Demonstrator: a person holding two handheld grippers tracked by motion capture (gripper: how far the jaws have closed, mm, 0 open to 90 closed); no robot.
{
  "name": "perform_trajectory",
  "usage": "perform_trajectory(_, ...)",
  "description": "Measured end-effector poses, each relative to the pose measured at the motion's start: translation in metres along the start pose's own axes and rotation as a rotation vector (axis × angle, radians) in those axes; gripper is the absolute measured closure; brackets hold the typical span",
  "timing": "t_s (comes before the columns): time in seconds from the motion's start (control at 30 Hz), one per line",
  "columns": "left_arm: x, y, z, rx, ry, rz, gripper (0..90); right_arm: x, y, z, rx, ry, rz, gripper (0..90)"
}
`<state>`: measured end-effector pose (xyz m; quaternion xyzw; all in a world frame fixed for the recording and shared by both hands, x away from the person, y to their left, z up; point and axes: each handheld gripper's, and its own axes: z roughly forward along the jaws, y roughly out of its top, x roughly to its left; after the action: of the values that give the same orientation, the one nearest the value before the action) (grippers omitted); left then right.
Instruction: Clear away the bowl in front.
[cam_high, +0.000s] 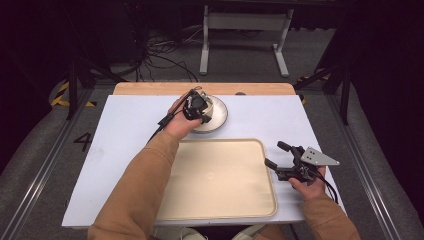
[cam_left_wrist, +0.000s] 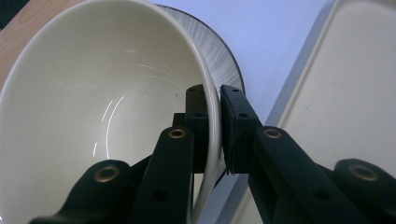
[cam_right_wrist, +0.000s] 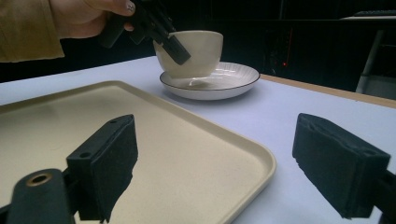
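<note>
Dark room, white tabletop (cam_high: 125, 130); left gripper (cam_left_wrist: 219, 126) fingers clamp bowl (cam_left_wrist: 93, 93) rim; right gripper (cam_right_wrist: 215, 163) fingers spread, empty.

High view looks down; both gripper views sit close, sharing the bowl (cam_left_wrist: 107, 107)

Bright table, dark surround, perhaps soft.
</note>
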<state>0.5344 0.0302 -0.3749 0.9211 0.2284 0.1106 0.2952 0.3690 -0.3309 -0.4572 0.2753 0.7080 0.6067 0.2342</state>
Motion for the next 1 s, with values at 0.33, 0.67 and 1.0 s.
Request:
perform_trajectory(0.33,-0.012,0.005,-0.037,0.008,0.0,0.031,82.5,0.0,0.0,0.0,0.0,0.001,0.002,14.2)
perform_trajectory(0.67,-0.028,0.006,-0.068,0.004,-0.023,0.081,82.5,0.0,0.0,0.0,0.003,-0.002,0.005,14.2)
perform_trajectory(1.0,-0.045,0.005,-0.082,0.034,-0.071,0.121,82.5,0.0,0.0,0.0,0.003,0.0,0.002,14.2)
